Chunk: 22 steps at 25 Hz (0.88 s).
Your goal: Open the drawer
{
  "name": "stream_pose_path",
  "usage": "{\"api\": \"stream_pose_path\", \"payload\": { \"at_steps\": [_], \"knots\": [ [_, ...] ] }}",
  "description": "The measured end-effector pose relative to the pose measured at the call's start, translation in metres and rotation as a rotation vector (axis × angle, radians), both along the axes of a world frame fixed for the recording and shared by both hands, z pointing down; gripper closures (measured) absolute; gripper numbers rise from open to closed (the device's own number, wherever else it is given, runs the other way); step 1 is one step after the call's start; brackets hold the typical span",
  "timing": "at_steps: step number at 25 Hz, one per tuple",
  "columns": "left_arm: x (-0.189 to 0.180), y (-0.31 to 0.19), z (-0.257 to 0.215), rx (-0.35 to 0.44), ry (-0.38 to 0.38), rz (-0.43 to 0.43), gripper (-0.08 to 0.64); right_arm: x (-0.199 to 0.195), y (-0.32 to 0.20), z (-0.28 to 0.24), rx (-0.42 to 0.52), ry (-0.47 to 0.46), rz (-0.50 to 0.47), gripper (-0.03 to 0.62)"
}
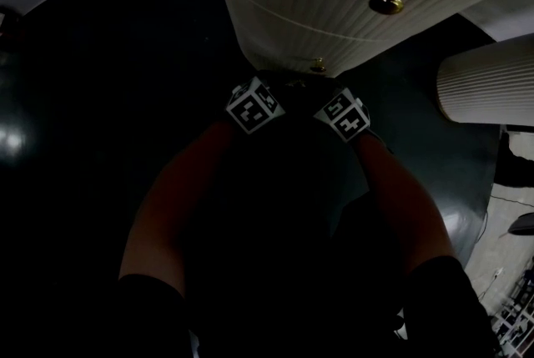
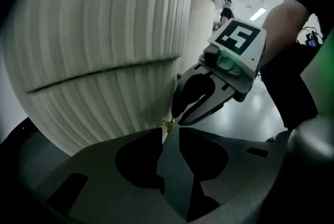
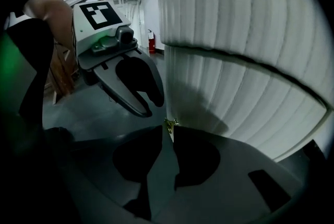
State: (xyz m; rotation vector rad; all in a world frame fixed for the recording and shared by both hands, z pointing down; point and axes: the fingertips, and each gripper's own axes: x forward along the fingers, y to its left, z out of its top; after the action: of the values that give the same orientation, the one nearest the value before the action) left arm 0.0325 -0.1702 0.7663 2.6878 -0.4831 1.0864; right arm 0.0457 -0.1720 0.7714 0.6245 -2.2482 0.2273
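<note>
Drawer fronts (image 1: 284,35): white, ribbed in fine upright flutes, matt, with a painted look.
Upper knob (image 1: 385,2): brass-coloured metal, polished, catching the light.
Lower knob (image 2: 167,125): the same yellow metal, shiny.
Floor (image 2: 245,113): dark grey, smooth, glossy, mirroring the ceiling lights.
Left gripper (image 2: 169,134): jaws of grey matt hard plastic with dull black inner faces.
Right gripper (image 3: 168,132): likewise grey matt plastic and dull black.
Marker cube (image 2: 237,40): smooth white faces with flat black print.
Sleeve (image 1: 442,298): dark cloth, matt.
Round column (image 1: 488,81): white, fluted, matt.
</note>
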Motion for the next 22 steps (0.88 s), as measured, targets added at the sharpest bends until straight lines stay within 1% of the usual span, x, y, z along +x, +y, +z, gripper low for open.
{"api": "stream_pose_path", "payload": {
  "at_steps": [3, 8, 12, 16, 19, 22],
  "knots": [
    [0.004, 0.001, -0.001, 0.005, -0.029, 0.023, 0.451, -0.004, 0.002, -0.004, -0.006, -0.008, -0.015, 0.569],
    [0.007, 0.001, 0.006, 0.024, -0.042, 0.04, 0.468, -0.009, 0.003, -0.001, -0.006, -0.011, 0.001, 0.569],
    [0.008, -0.002, 0.014, 0.043, -0.06, 0.048, 0.479, -0.01, 0.003, 0.003, 0.003, 0.009, 0.002, 0.571],
    [0.004, -0.005, 0.009, 0.032, -0.05, 0.012, 0.511, -0.015, 0.002, 0.001, 0.037, 0.056, -0.013, 0.571],
    [0.004, -0.007, 0.005, 0.046, -0.058, 0.03, 0.516, -0.017, -0.002, -0.003, 0.051, 0.062, -0.033, 0.571],
    [0.012, -0.007, 0.011, 0.069, -0.078, 0.054, 0.522, -0.01, -0.002, 0.003, 0.044, 0.069, -0.044, 0.571]
  ]
}}
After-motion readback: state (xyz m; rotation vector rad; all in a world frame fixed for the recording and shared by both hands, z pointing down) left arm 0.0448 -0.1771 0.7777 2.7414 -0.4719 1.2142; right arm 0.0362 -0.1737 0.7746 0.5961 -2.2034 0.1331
